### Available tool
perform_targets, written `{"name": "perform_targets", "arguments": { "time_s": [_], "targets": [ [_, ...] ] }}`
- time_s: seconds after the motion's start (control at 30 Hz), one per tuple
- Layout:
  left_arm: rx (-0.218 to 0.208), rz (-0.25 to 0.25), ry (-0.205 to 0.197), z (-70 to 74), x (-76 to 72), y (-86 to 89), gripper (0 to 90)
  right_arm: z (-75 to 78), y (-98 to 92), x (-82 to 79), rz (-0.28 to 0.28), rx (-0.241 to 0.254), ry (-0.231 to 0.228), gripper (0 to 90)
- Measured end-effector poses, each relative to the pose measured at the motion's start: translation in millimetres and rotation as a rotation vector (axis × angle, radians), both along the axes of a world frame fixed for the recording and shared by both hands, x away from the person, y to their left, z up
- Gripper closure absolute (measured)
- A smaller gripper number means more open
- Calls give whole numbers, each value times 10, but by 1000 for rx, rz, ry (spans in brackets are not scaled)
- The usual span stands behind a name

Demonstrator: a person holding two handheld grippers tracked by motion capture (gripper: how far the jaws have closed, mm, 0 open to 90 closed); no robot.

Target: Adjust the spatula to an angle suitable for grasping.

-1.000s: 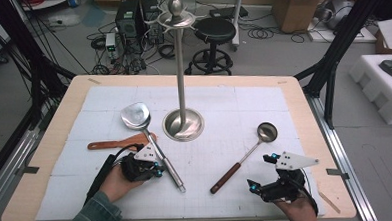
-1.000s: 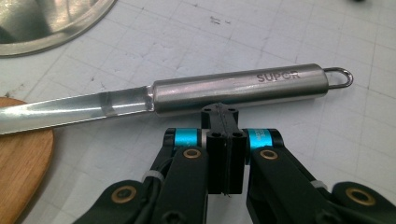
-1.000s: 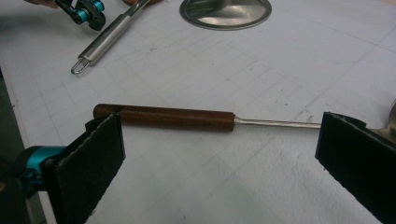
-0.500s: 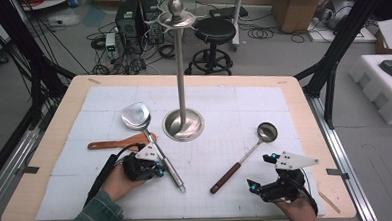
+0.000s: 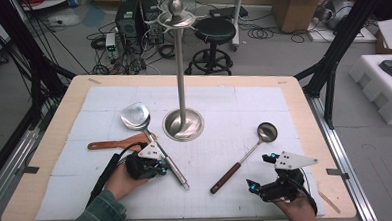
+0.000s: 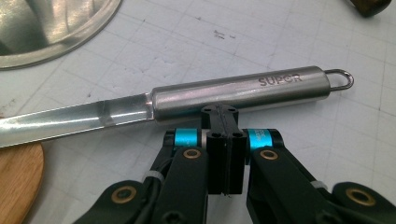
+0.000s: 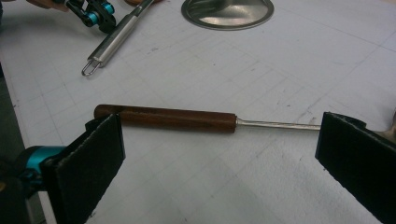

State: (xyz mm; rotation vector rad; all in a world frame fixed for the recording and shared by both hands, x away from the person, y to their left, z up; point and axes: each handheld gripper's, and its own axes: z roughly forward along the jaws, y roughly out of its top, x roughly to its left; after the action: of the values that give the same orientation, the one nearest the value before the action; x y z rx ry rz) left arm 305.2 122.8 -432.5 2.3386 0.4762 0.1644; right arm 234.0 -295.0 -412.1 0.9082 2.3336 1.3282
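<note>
Right in front of the left claw (image 6: 223,122) sits the steel spatula (image 6: 196,98), its round handle lying crosswise just past the tips; the jaws are pressed together with nothing between them, maybe grazing the handle, hard to tell. Off to that claw's side there's a wooden spatula (image 5: 116,143) and the metal stand (image 5: 183,122). Over at the right claw (image 7: 219,154), jaws spread wide, the wooden-handled ladle (image 7: 173,119) lies on the tabletop (image 5: 293,93) just beyond the pads, not touched.
</note>
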Motion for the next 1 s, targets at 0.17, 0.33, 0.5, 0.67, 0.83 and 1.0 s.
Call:
{"name": "perform_targets", "arguments": {
  "time_s": [0.17,0.33,0.5,0.67,0.83,1.0],
  "targets": [
    [-9,6,1,-9,18,-28,897,2,5,-1,1,-1,5,6],
    [-13,5,3,-12,35,-47,897,3,3,0,1,-1,1,6],
    [-19,10,0,-17,51,-74,897,0,10,3,6,0,2,6],
    [-24,12,0,-23,75,-107,897,-3,19,9,8,1,7,6],
    [-29,18,-10,-32,106,-156,897,-6,32,23,9,9,23,6],
    [-37,28,-18,-34,126,-183,896,7,83,46,15,23,39,7]
  ]
}}
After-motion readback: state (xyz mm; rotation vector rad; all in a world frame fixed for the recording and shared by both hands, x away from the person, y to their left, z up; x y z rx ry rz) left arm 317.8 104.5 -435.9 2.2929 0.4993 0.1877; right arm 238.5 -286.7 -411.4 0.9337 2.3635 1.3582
